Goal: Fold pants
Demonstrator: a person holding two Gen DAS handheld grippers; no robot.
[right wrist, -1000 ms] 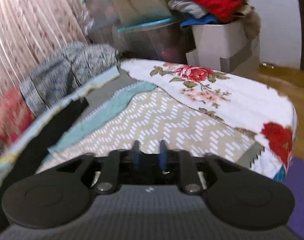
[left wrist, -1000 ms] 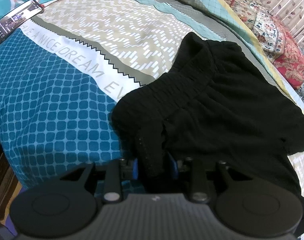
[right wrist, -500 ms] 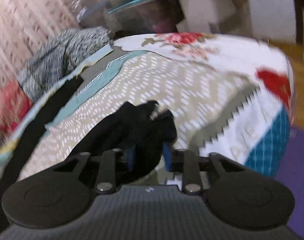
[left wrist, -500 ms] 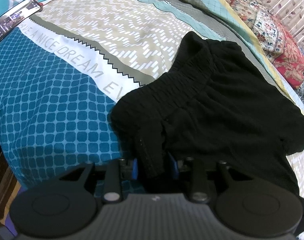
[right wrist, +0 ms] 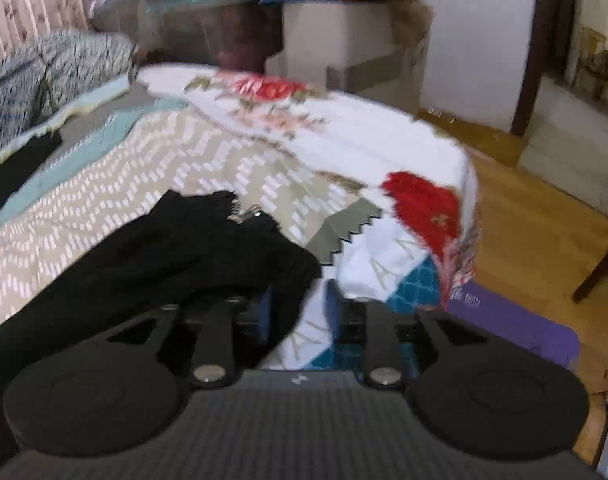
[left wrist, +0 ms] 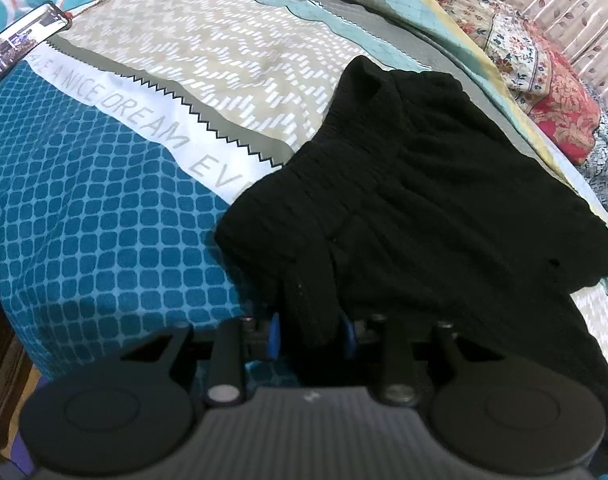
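Note:
Black pants (left wrist: 424, 200) lie bunched on the patterned bedspread (left wrist: 104, 220), waistband gathers toward the left. My left gripper (left wrist: 310, 332) is shut on a fold of their near edge, the cloth filling the gap between the blue pads. In the right wrist view another part of the pants (right wrist: 184, 252) lies on the bed near its corner. My right gripper (right wrist: 298, 308) is opening: cloth rests against the left pad, and bedspread shows between it and the right pad.
A phone (left wrist: 20, 44) lies at the bed's far left. Floral pillows (left wrist: 544, 80) line the far right. A grey blanket (right wrist: 44, 68) sits at the back. Past the bed's corner are a purple mat (right wrist: 516, 320), wooden floor (right wrist: 544, 232) and a cardboard box (right wrist: 344, 40).
The right gripper dipped toward the bed, held black cloth half a second ago, and its jaws now stand wider with the cloth slack. The left gripper has kept still with its grip.

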